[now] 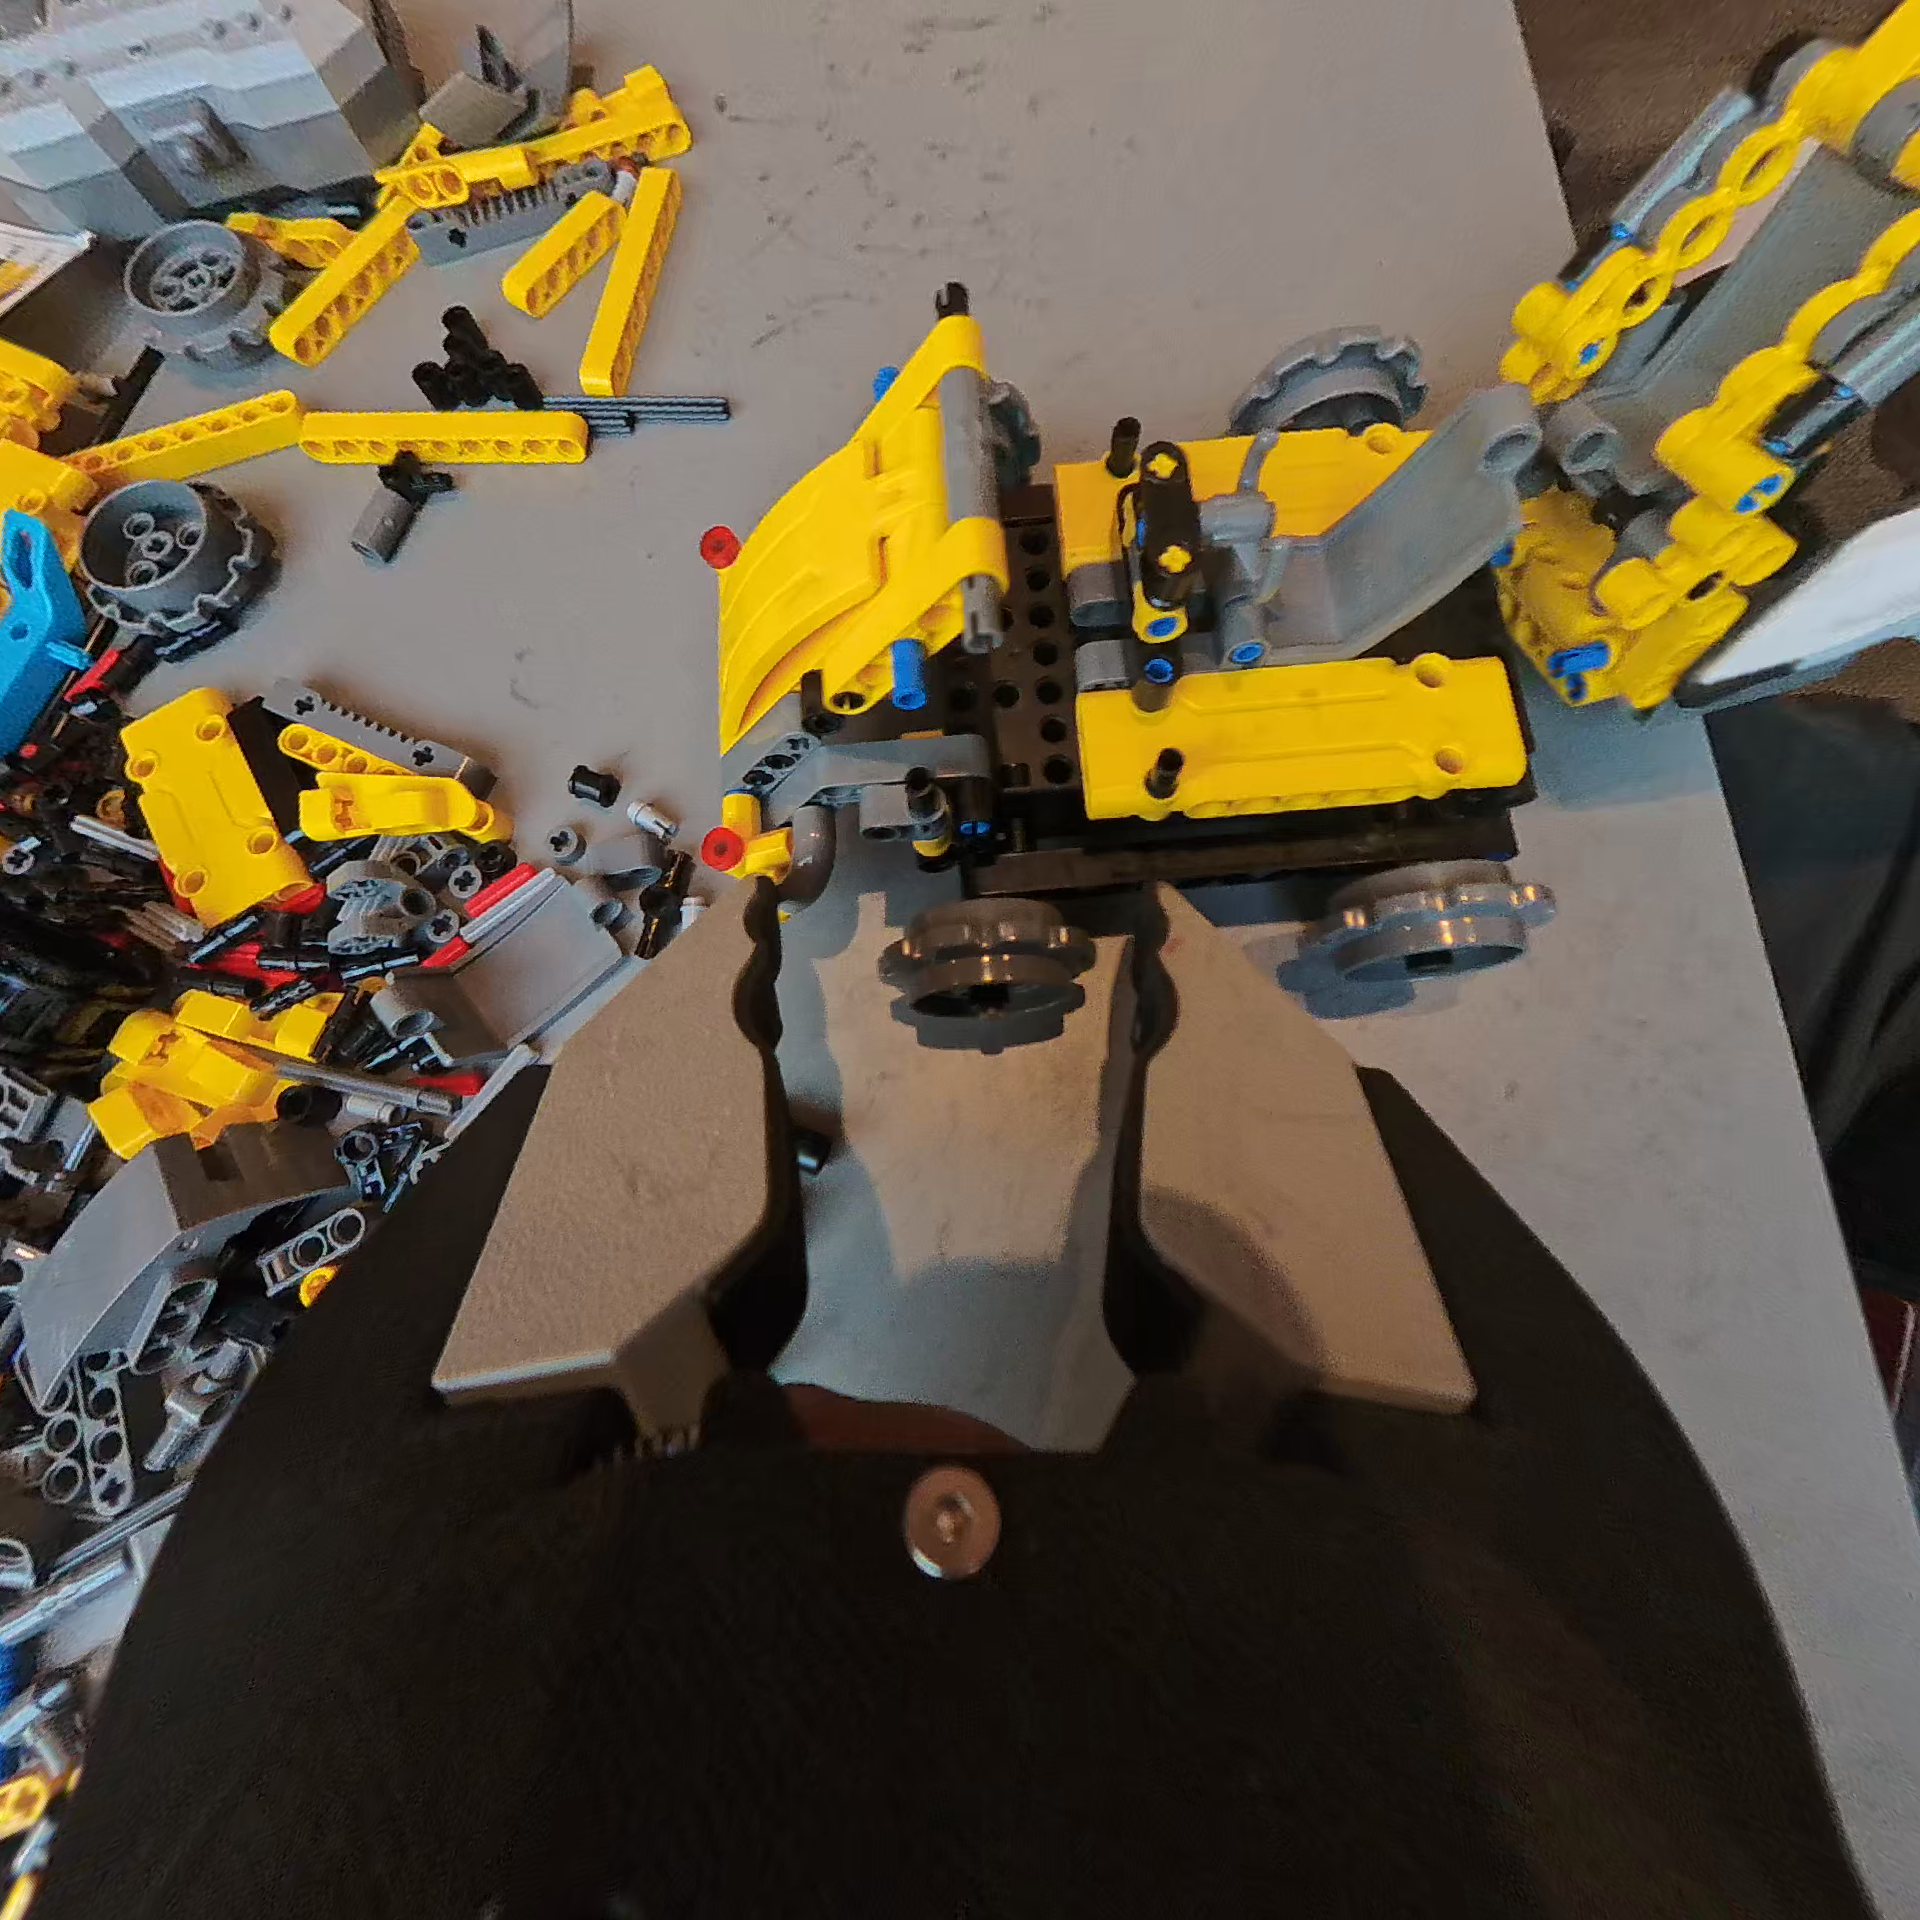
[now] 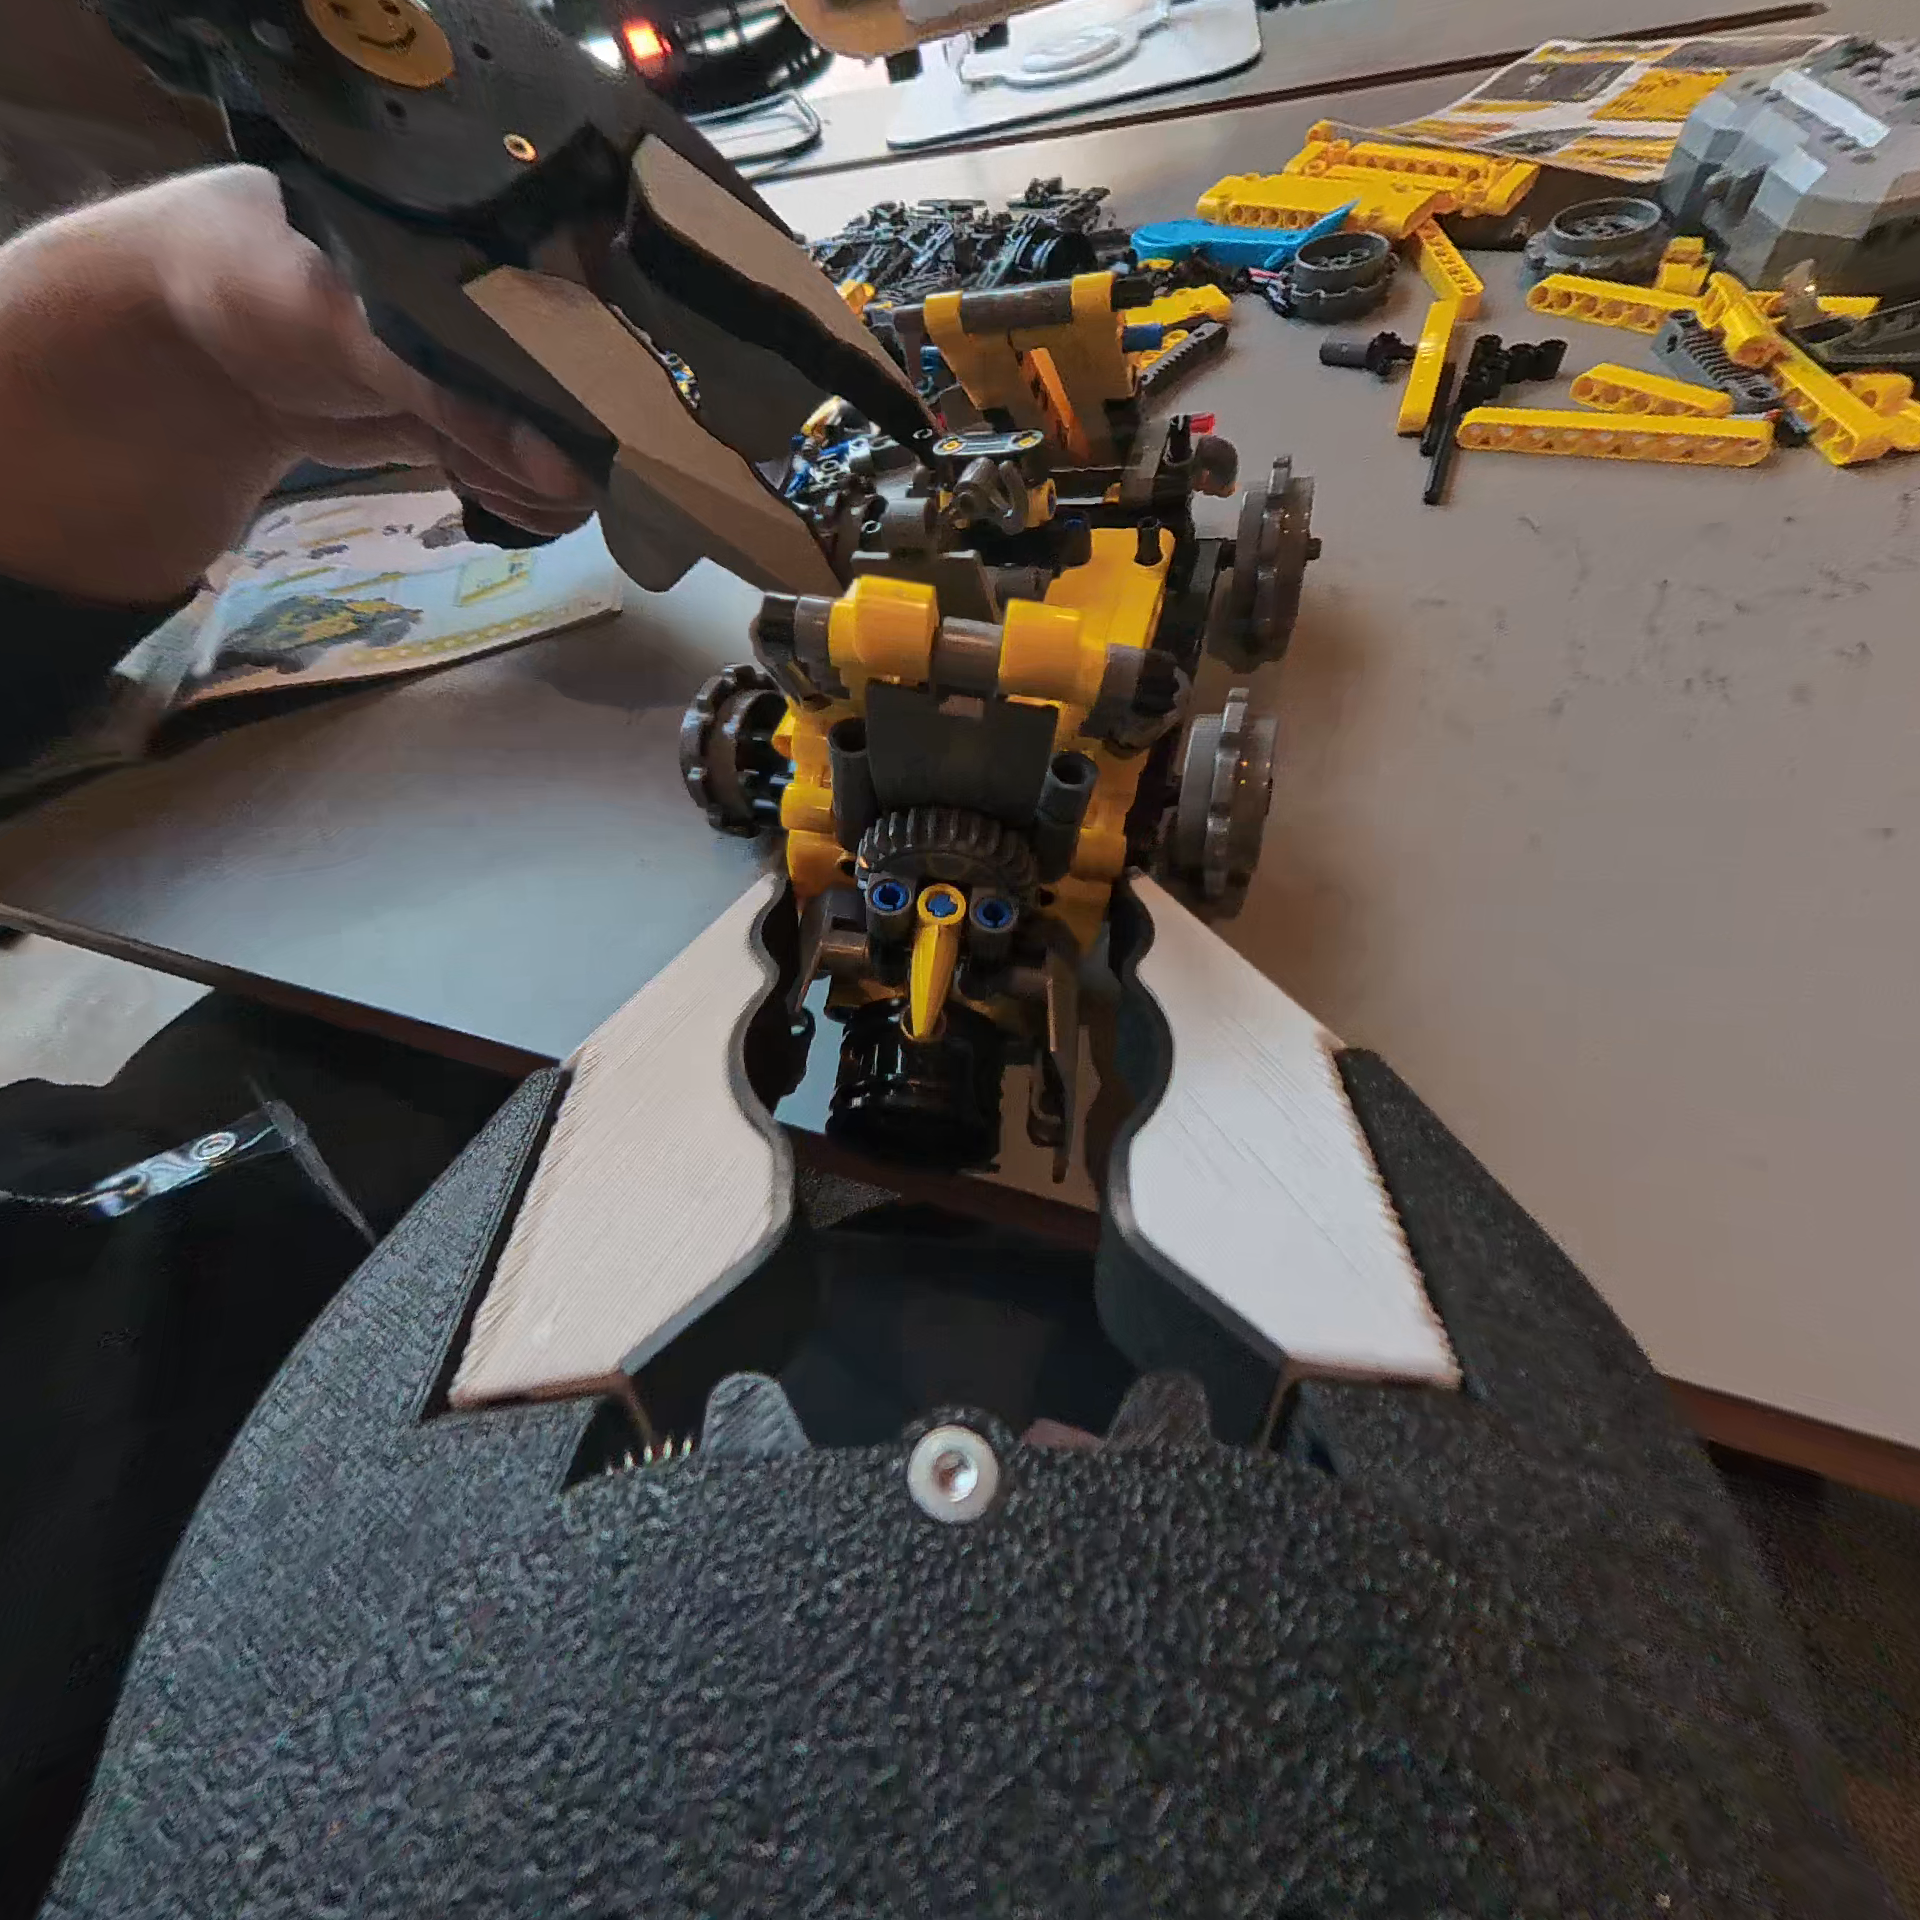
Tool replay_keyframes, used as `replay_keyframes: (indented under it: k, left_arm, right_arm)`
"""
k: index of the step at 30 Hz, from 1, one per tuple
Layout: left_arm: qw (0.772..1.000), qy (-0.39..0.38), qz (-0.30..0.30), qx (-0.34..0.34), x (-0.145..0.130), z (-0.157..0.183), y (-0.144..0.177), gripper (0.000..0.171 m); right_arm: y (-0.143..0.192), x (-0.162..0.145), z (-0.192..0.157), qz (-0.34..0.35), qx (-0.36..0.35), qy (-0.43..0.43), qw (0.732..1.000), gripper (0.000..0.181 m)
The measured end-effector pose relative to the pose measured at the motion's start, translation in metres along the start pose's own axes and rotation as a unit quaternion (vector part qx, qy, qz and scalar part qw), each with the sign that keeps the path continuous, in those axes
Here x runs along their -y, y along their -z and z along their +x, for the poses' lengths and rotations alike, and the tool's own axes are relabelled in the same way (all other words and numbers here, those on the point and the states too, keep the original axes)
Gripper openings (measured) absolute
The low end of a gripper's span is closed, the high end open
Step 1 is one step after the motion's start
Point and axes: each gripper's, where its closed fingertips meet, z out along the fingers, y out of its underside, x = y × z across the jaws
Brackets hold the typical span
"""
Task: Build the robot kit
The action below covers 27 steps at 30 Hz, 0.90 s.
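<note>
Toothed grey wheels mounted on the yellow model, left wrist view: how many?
4 on the yellow model: near-left wheel, near-right wheel, far-right wheel, far-left wheel, mostly hidden.

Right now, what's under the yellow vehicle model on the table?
The yellow vehicle model stands on grey toothed wheels on the grey table. A black base plate hides the rest of its underside.

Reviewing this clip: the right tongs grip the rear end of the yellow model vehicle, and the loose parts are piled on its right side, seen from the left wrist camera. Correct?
Not quite. In the left wrist view the pile of loose parts lies to the left of the yellow model vehicle, not the right. The rest holds: the right wrist view shows the right tongs closed around the vehicle's rear end.
</note>
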Motion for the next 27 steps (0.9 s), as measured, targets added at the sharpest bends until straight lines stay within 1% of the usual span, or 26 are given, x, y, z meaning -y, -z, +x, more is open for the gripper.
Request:
replay_keyframes:
  k: [3, 5, 6, 7, 9, 11, 13, 14, 15, 16, 17, 18, 19, 21, 24, 25, 27]
  left_arm:
    - [0.999, -0.031, -0.020, 0.022, -0.002, 0.005, -0.005, 0.075]
    - [0.996, -0.067, -0.042, 0.049, -0.007, 0.004, -0.009, 0.077]
    - [0.994, -0.083, -0.046, 0.057, -0.007, 0.004, -0.009, 0.077]
    - [0.993, -0.096, -0.045, 0.054, -0.006, 0.007, -0.007, 0.082]
    - [0.990, -0.130, -0.031, 0.040, -0.002, 0.013, -0.001, 0.079]
    - [0.986, -0.166, 0.005, 0.022, 0.008, 0.014, 0.009, 0.074]
    - [0.979, -0.201, 0.026, 0.010, 0.019, 0.005, 0.020, 0.083]
    - [0.975, -0.221, 0.027, -0.005, 0.023, 0.001, 0.025, 0.082]
    - [0.970, -0.242, 0.026, -0.017, 0.027, -0.004, 0.029, 0.087]
    - [0.964, -0.263, 0.030, -0.032, 0.032, -0.007, 0.031, 0.095]
    - [0.957, -0.283, 0.041, -0.048, 0.040, -0.010, 0.032, 0.097]
    - [0.950, -0.300, 0.056, -0.069, 0.048, -0.010, 0.031, 0.103]
    - [0.940, -0.317, 0.068, -0.108, 0.053, -0.004, 0.030, 0.106]
    - [0.916, -0.351, 0.071, -0.182, 0.056, 0.006, 0.024, 0.094]
    - [0.893, -0.383, 0.033, -0.236, 0.059, 0.010, 0.007, 0.097]
    - [0.884, -0.399, 0.016, -0.242, 0.059, 0.011, 0.002, 0.100]
    - [0.864, -0.437, -0.024, -0.249, 0.057, 0.013, -0.004, 0.100]
  right_arm:
    - [0.002, -0.004, -0.008, 0.005, 0.012, 0.021, 1.000, 0.059]
    - [0.003, -0.007, -0.010, 0.001, 0.001, 0.038, 0.999, 0.058]
    - [0.002, -0.011, -0.009, -0.009, -0.010, 0.047, 0.999, 0.058]
    - [0.001, -0.010, -0.008, -0.008, -0.018, 0.057, 0.998, 0.058]
    - [0.000, -0.010, -0.009, -0.003, -0.026, 0.061, 0.998, 0.058]
    - [0.000, -0.009, -0.009, 0.007, -0.025, 0.053, 0.998, 0.058]
    - [-0.001, -0.009, -0.010, 0.017, -0.015, 0.046, 0.999, 0.058]
    - [0.000, -0.009, -0.011, 0.019, -0.011, 0.053, 0.998, 0.058]
    - [0.000, -0.009, -0.012, 0.022, -0.007, 0.067, 0.997, 0.057]
    - [0.001, -0.009, -0.014, 0.027, -0.005, 0.083, 0.996, 0.057]
    - [0.001, -0.009, -0.015, 0.029, -0.003, 0.098, 0.995, 0.057]
    - [0.001, -0.009, -0.017, 0.029, 0.003, 0.110, 0.994, 0.057]
    - [0.001, -0.009, -0.018, 0.028, 0.009, 0.117, 0.993, 0.058]
    - [0.000, -0.010, -0.021, 0.024, 0.028, 0.116, 0.993, 0.058]
    - [0.000, -0.010, -0.022, 0.020, 0.050, 0.115, 0.992, 0.058]
    - [0.000, -0.011, -0.023, 0.018, 0.058, 0.113, 0.992, 0.058]
    - [0.001, -0.012, -0.024, 0.015, 0.072, 0.115, 0.991, 0.058]
